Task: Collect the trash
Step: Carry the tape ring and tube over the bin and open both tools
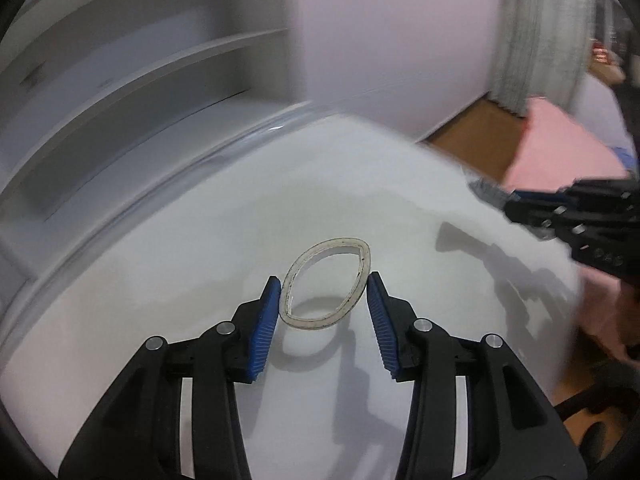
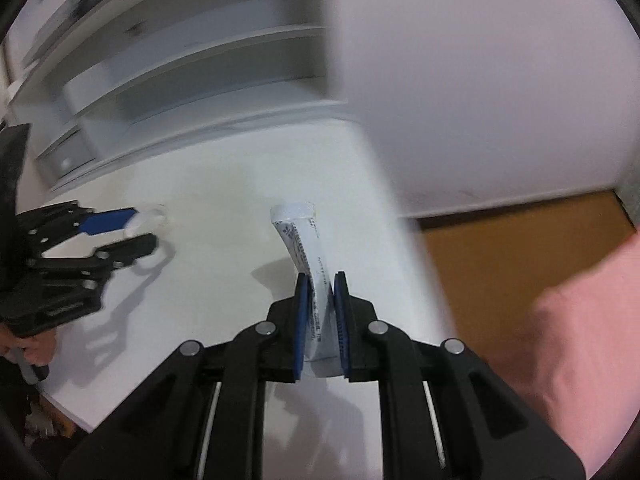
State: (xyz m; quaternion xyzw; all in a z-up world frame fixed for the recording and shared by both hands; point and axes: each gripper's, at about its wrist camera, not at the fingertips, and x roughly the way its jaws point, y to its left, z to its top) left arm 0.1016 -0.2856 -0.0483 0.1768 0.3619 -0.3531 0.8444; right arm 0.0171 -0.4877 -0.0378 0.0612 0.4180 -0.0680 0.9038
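My left gripper [image 1: 323, 280] is shut on a whitish plastic ring [image 1: 362, 258], squeezed oval between the blue pads and held above the white table [image 1: 180, 280]. My right gripper [image 2: 321, 276] is shut on a white printed wrapper strip [image 2: 298, 234] that sticks up and curls to the left above the table [image 2: 224, 184]. The left gripper shows at the left of the right wrist view [image 2: 140, 228], with the ring blurred at its tips. The right gripper shows at the right edge of the left wrist view [image 1: 508, 200].
White shelving [image 1: 140, 80] stands behind the table; it also shows in the right wrist view [image 2: 200, 80]. A white wall [image 2: 480, 80] and wooden floor [image 2: 500, 248] lie to the right. A pink sleeve [image 2: 580, 340] is at the right edge.
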